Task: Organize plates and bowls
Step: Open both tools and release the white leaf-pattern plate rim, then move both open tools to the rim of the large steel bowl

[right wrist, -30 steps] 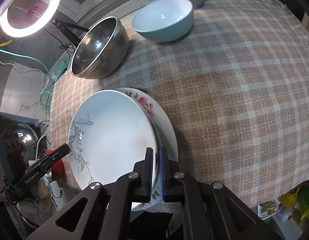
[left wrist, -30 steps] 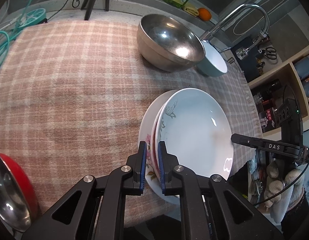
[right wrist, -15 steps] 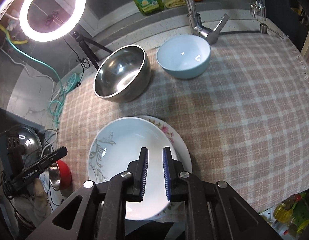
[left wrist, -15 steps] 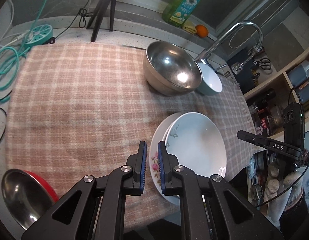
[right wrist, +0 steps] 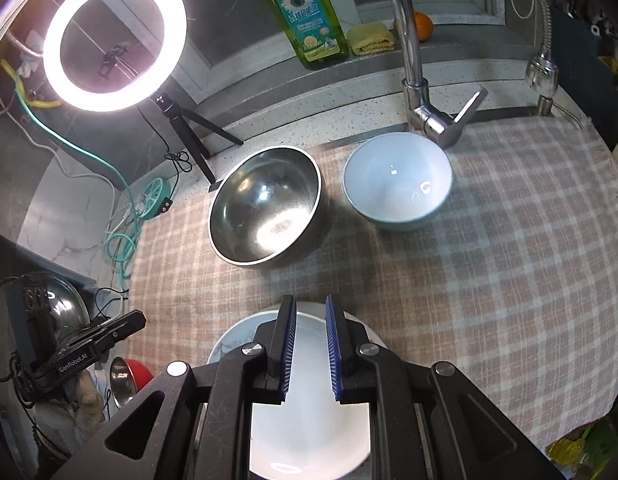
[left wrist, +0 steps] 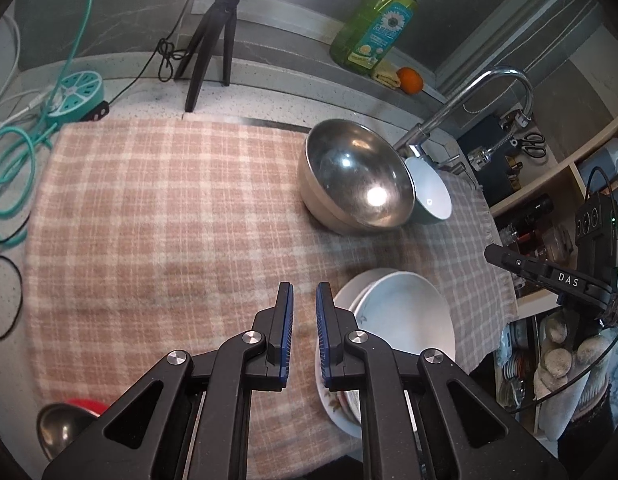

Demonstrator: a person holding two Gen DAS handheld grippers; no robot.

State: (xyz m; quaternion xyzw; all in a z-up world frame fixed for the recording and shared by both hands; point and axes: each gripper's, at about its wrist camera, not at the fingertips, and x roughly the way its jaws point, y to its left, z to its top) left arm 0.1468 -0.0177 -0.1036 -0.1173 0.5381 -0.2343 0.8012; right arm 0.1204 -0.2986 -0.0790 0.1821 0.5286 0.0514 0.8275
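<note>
Green soap bottle [right wrist: 305, 16] beside yellow sponge [right wrist: 369, 39]; orange [right wrist: 423, 26] behind faucet [right wrist: 413, 60]; ring light [right wrist: 115, 38] glowing.

A woven, matt plaid cloth [right wrist: 489, 280] with a slightly fuzzy nap covers the tabletop. The far steel mixing bowl [right wrist: 265, 204] is brushed metal, shiny with soft glare. To its right the pale blue bowl [right wrist: 397, 180] looks like glazed ceramic, smooth and glossy. The near stacked plates [left wrist: 405, 312] are glossy white glazed ware. The chrome faucet [right wrist: 413, 60] is mirror-bright. The green soap bottle [right wrist: 305, 12] is clear glossy plastic. The speckled countertop [right wrist: 309, 112] looks like polished stone.
</note>
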